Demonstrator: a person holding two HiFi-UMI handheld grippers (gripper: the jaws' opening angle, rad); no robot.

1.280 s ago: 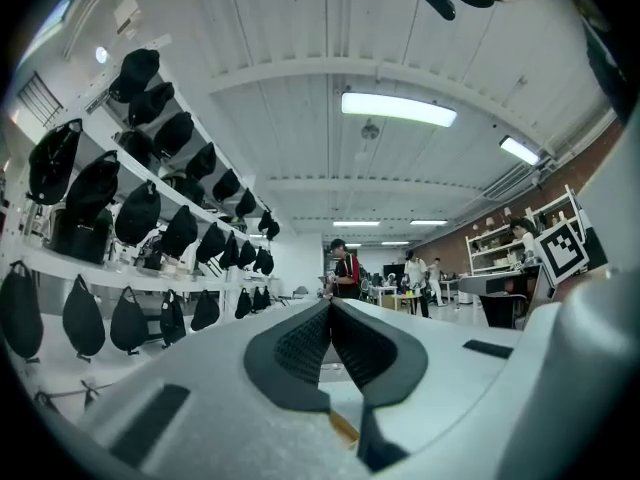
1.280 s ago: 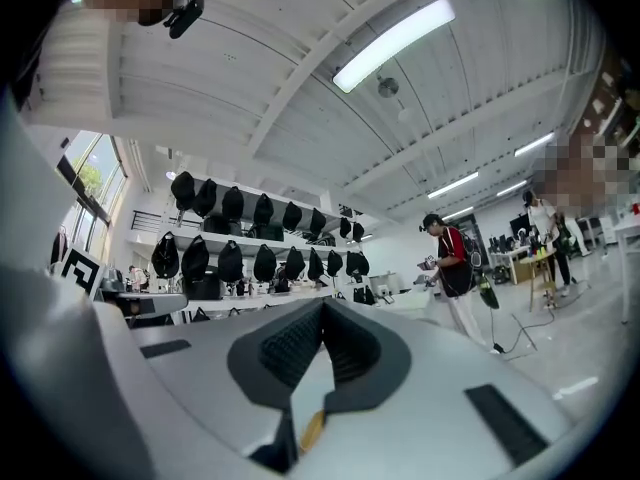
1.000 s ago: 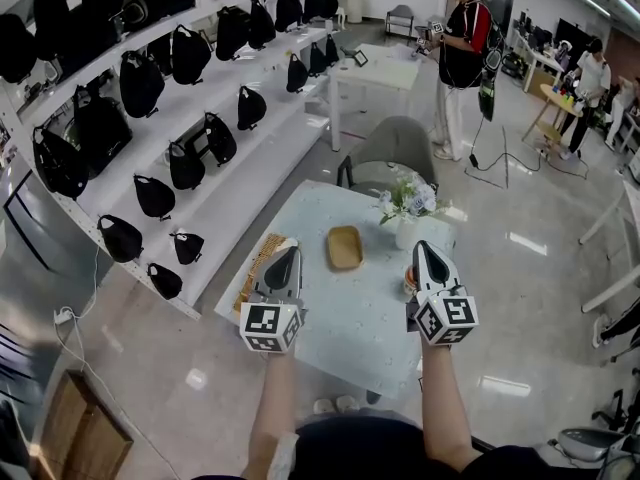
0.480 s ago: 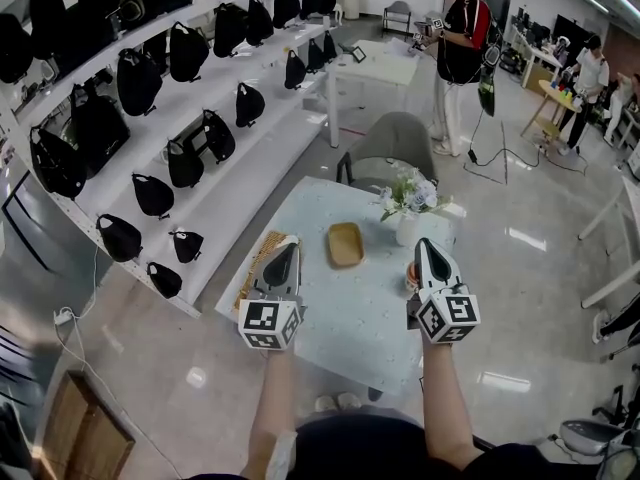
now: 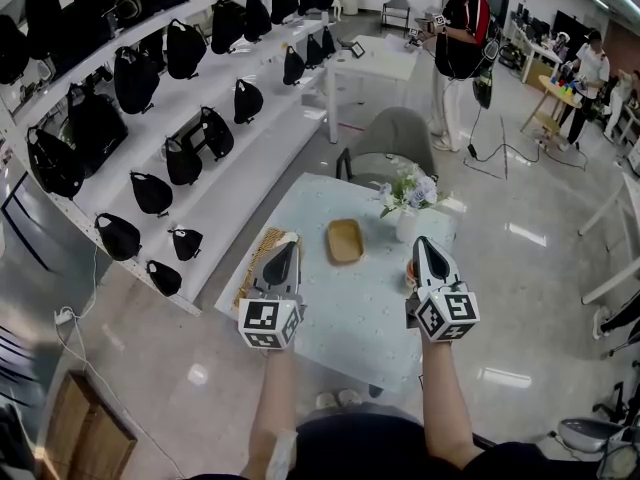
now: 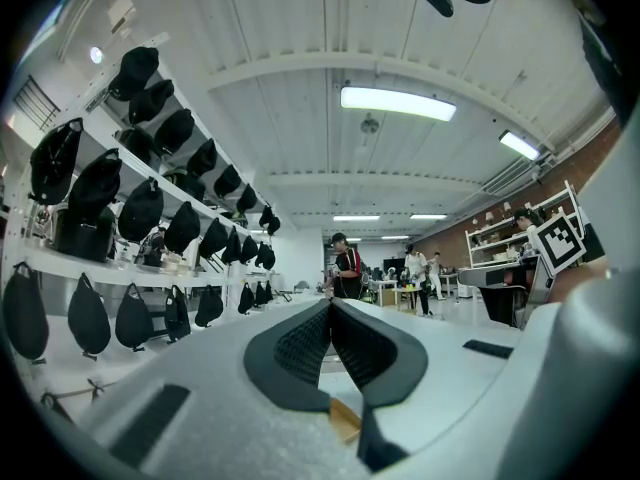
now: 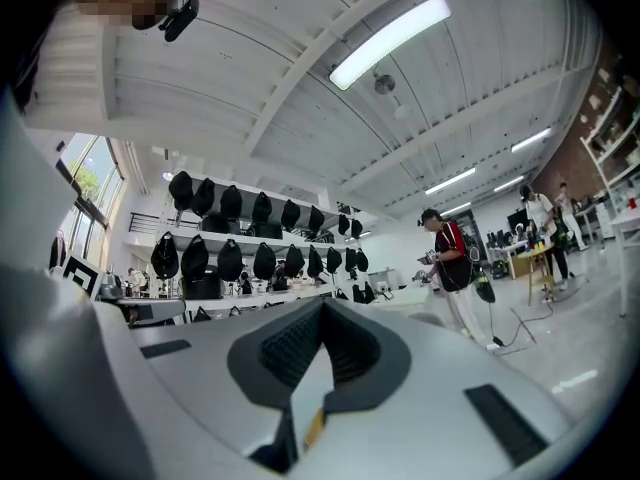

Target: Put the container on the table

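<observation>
Overhead, the tan container (image 5: 345, 243) lies on the surface (image 5: 350, 318) between left gripper (image 5: 288, 248) and right gripper (image 5: 424, 246), which half hides a small orange thing (image 5: 410, 271). Left gripper view: jaws pressed together, empty. Right gripper view: likewise.

- The head view looks from high up, forward and steeply down, over the left gripper (image 5: 285, 249) and right gripper (image 5: 426, 247) onto the table (image 5: 350, 313).
- The left gripper view sits right behind its jaws, facing level across the room.
- The right gripper view does likewise, taking in much ceiling (image 7: 300, 78).
- All three share the bag shelves (image 5: 238, 190) and a standing person (image 5: 458, 48).
</observation>
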